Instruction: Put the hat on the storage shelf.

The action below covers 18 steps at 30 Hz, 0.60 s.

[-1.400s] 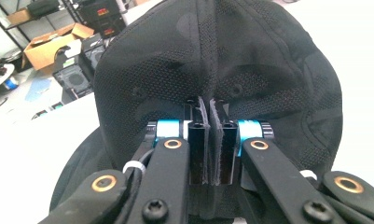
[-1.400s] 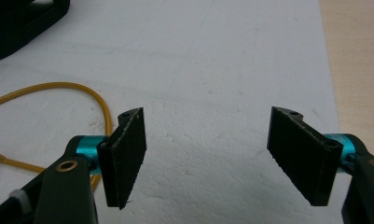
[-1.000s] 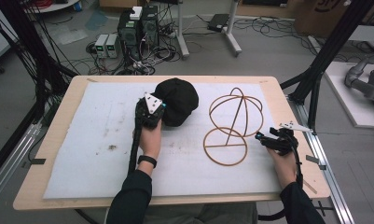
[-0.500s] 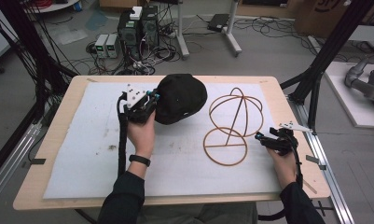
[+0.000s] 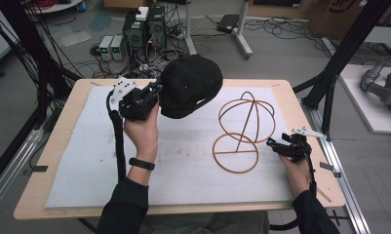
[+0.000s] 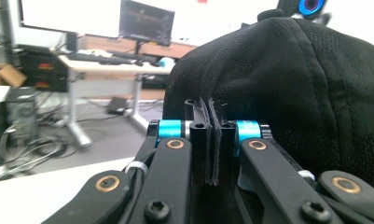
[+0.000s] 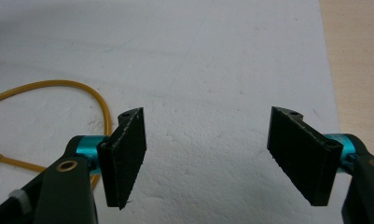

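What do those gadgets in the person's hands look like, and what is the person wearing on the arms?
Each gripper, left and right, is black, with two flat black jaws, bright blue collars and brass-coloured pivot pins. A pale three-cornered plate tops each, and a thick black cable trails back along the arm. The person wears dark sleeves and a black wristband on the left wrist.
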Each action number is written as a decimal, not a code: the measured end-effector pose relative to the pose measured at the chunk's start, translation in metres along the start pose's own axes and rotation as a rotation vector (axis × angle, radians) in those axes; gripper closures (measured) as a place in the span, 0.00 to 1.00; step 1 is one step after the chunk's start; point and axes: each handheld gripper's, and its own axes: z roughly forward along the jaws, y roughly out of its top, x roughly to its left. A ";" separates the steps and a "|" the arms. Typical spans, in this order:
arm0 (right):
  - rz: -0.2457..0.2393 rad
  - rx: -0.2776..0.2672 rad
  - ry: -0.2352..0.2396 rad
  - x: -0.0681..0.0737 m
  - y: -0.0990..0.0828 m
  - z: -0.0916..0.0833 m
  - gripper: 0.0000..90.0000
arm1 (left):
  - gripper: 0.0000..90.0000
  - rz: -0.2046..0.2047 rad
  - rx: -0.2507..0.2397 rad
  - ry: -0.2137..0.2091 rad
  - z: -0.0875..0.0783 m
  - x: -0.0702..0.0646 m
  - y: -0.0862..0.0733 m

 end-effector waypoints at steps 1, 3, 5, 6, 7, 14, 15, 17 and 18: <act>0.006 0.003 0.001 0.001 0.000 0.000 0.31 | 0.98 -0.004 -0.003 -0.016 0.000 -0.003 0.002; 0.004 0.002 0.000 0.000 0.000 0.000 0.31 | 0.98 -0.005 -0.012 -0.037 0.000 -0.009 0.006; 0.004 0.002 0.002 0.000 0.000 0.000 0.31 | 0.98 -0.007 -0.021 -0.071 0.000 -0.018 0.010; 0.003 0.001 0.000 0.000 0.000 0.000 0.31 | 0.98 -0.008 -0.024 -0.083 0.001 -0.021 0.011; 0.005 0.003 0.001 0.000 0.000 0.000 0.31 | 0.98 -0.002 -0.026 -0.097 0.002 -0.025 0.012; 0.003 0.003 0.001 0.000 0.000 0.000 0.31 | 0.98 0.000 -0.022 -0.201 0.013 -0.057 0.018; 0.004 0.003 0.001 0.000 0.000 0.000 0.31 | 0.98 -0.002 -0.021 -0.216 0.015 -0.060 0.018; 0.004 0.004 0.002 0.000 0.000 0.000 0.31 | 0.98 -0.002 -0.014 -0.240 0.019 -0.068 0.018; 0.004 0.004 0.002 0.000 0.000 0.000 0.31 | 0.98 0.008 -0.010 -0.247 0.020 -0.071 0.017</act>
